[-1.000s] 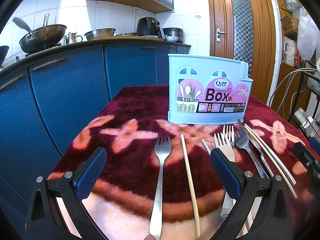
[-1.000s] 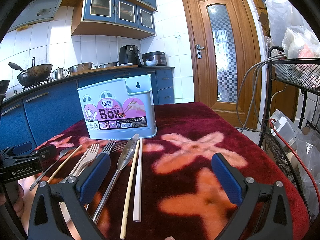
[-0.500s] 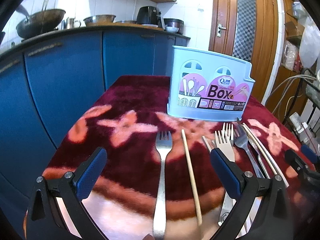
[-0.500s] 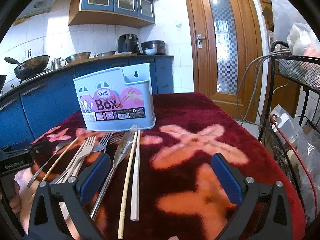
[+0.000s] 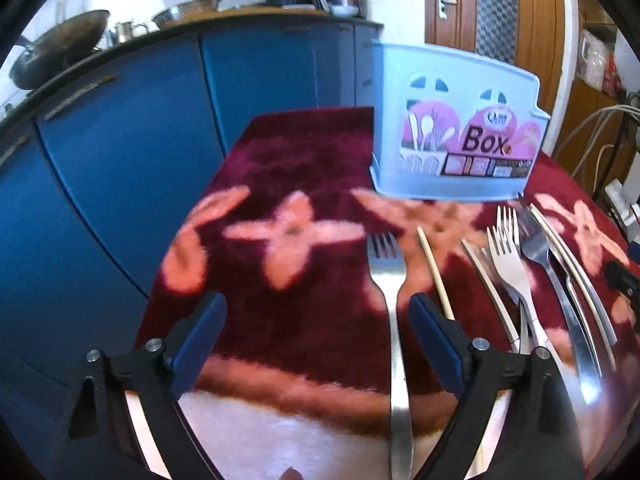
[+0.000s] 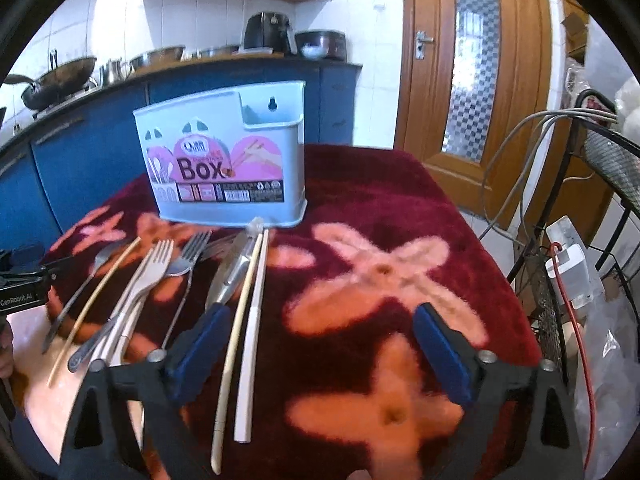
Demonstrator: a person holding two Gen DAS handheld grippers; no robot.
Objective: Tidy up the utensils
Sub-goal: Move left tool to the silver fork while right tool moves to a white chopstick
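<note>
A light blue utensil box (image 5: 452,136) (image 6: 224,168) stands upright at the back of the table. In front of it lie several utensils. My left gripper (image 5: 316,320) hovers over the cloth, its jaws wide and closing. A steel fork (image 5: 394,320) lies between them, close to the right finger, untouched. A wooden chopstick (image 5: 434,272) and a pale fork (image 5: 508,264) lie further right. My right gripper (image 6: 320,320) is also wide and closing. A tan chopstick (image 6: 234,340) and a white chopstick (image 6: 252,320) lie just inside its left finger, untouched. A knife (image 6: 232,272) lies beside them.
A maroon cloth with pink flowers (image 6: 380,272) covers the table. Blue kitchen cabinets (image 5: 140,140) stand to the left and behind, with a wok on the counter. A wire rack (image 6: 592,184) with cables and a power strip is at the right, a wooden door (image 6: 472,60) behind.
Both views have tipped down toward the table. The left gripper shifted left, so the steel fork now sits near its right finger. Both pairs of jaws have narrowed a little.
</note>
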